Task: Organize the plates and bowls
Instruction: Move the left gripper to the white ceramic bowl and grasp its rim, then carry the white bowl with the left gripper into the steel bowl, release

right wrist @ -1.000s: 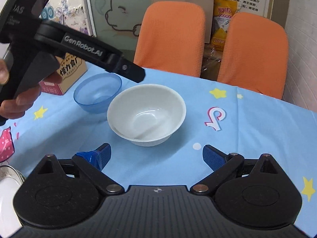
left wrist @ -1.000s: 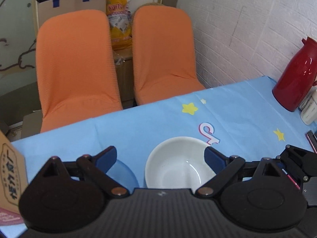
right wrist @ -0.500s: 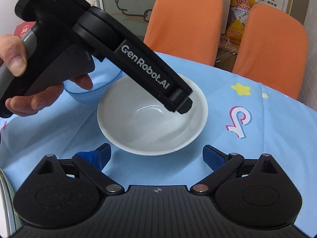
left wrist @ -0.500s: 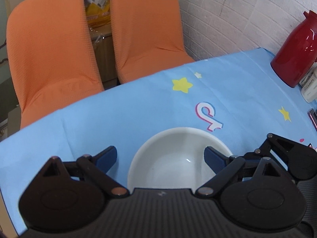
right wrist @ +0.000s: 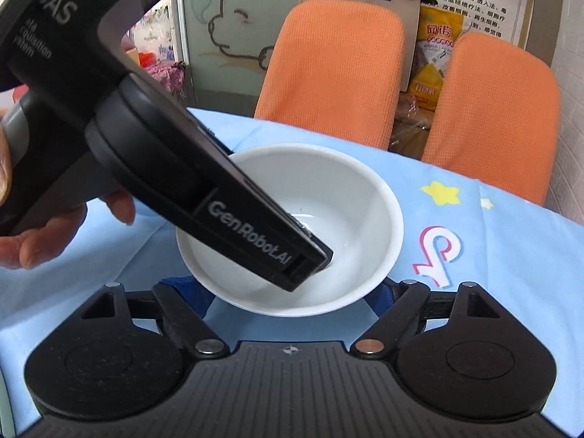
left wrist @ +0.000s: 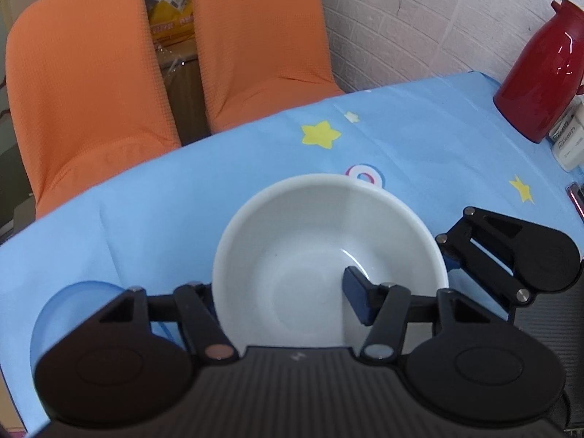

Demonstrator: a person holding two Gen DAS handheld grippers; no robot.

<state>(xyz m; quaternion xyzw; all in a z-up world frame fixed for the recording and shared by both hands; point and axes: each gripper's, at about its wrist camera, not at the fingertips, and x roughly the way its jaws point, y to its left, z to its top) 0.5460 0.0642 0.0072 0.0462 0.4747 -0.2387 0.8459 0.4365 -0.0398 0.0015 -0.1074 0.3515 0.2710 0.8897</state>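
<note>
White bowl (left wrist: 328, 255) sat upright on the counter (left wrist: 164, 211), blue star-print cloth, just beside a translucent blue bowl (left wrist: 54, 310).

Left claw (left wrist: 284, 292) had just been closing: one pad inside the white bowl, the other outside its near wall, pinching the rim. Right claw (right wrist: 292, 295) had also just been closing, its pads clasping the bowl's outer flanks.

Step in hand, as judged: two-handed grasp on the white bowl. Next move calls for a level lift toward stacking.

White bowl smooth, glossy, round, probably ceramic or melamine. Orange chairs (right wrist: 328, 73) of waffle-textured fabric stood beyond.
</note>
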